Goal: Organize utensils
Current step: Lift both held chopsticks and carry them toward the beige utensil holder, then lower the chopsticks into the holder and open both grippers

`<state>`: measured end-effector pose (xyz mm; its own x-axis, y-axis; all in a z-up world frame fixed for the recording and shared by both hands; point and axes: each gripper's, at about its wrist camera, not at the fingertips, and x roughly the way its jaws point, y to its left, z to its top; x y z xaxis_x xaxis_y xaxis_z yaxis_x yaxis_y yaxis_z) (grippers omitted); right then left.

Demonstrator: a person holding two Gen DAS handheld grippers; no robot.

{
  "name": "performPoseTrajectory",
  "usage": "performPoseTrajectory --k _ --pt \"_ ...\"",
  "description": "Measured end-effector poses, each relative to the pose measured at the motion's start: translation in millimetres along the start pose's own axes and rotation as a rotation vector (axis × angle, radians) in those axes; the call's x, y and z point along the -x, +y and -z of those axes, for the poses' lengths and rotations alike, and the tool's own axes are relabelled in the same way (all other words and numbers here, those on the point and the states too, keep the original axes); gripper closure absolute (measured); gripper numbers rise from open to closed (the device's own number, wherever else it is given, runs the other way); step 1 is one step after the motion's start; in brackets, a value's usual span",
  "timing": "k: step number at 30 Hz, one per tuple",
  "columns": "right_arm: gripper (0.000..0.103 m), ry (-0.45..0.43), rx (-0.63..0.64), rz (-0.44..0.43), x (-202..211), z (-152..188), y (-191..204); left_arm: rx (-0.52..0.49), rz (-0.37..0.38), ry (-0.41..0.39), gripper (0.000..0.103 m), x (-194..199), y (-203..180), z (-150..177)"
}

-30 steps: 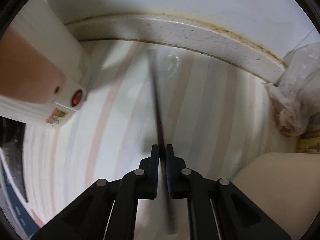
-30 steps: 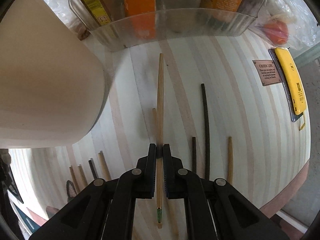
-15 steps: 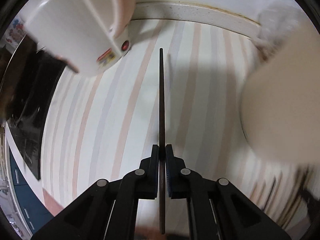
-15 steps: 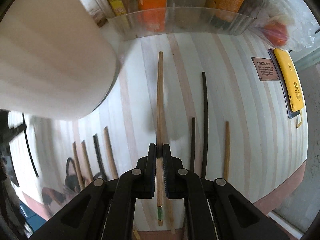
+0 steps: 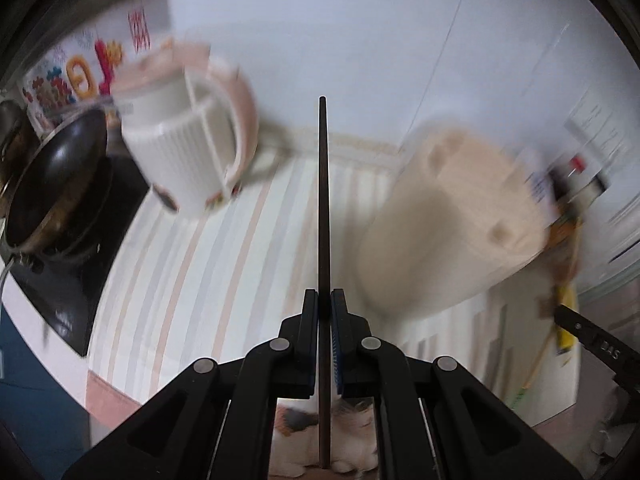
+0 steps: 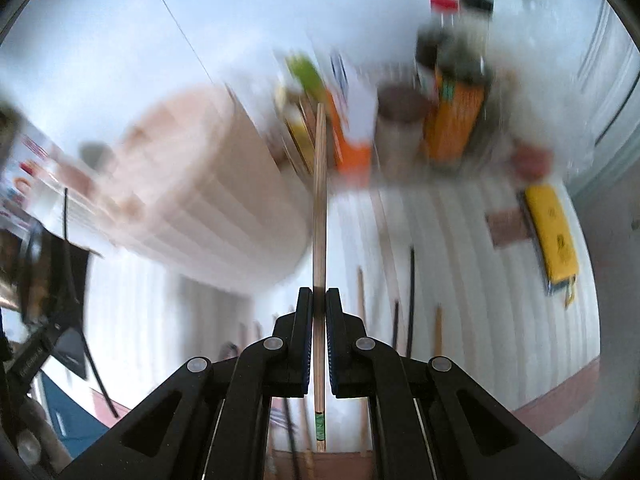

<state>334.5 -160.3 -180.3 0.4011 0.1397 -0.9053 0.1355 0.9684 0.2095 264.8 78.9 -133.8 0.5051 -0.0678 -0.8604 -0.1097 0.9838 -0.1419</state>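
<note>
My left gripper (image 5: 324, 300) is shut on a dark chopstick (image 5: 323, 200) that runs straight ahead between the pads, held well above the striped countertop (image 5: 192, 280). My right gripper (image 6: 319, 300) is shut on a light wooden chopstick (image 6: 319, 200) with a green band near its back end. Both views are blurred. A tall cream ribbed utensil holder (image 5: 448, 224) stands to the right of the dark chopstick; in the right wrist view the cream holder (image 6: 208, 188) is to the left. Several loose chopsticks (image 6: 411, 300) lie on the counter below the right gripper.
A white and pink kettle (image 5: 192, 136) stands at the back left beside a dark pan (image 5: 52, 184) on a black cooktop. Cartons and bottles (image 6: 452, 120) crowd the back right. A yellow flat object (image 6: 554, 232) lies at the right. A cat (image 5: 352, 444) lies below the counter's front edge.
Both grippers have risen from the counter and tilted up with their chopsticks still gripped, so the wall and the holder's top come into view. The left one also moved sideways toward the holder.
</note>
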Motion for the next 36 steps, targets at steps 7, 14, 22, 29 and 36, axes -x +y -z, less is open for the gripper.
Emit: performPoseTrajectory --k 7,14,22,29,36 --pt "0.097 -0.178 -0.002 -0.105 61.5 -60.6 15.6 0.023 0.112 -0.154 0.099 53.6 -18.2 -58.4" --pt "0.097 -0.282 0.026 -0.124 72.1 -117.5 42.6 0.035 0.181 -0.24 0.099 50.0 -38.3 -113.5" --pt "0.097 -0.348 -0.002 -0.154 59.3 -160.6 56.9 0.072 0.247 -0.277 0.099 9.2 -57.0 -158.0" --pt "0.097 -0.401 -0.061 -0.189 38.8 -178.1 47.9 0.062 0.27 -0.276 0.099 -32.5 -69.7 -168.2" --pt "0.096 -0.447 -0.037 -0.204 16.4 -169.7 48.3 0.035 0.24 -0.221 0.099 -63.9 -78.8 -160.1"
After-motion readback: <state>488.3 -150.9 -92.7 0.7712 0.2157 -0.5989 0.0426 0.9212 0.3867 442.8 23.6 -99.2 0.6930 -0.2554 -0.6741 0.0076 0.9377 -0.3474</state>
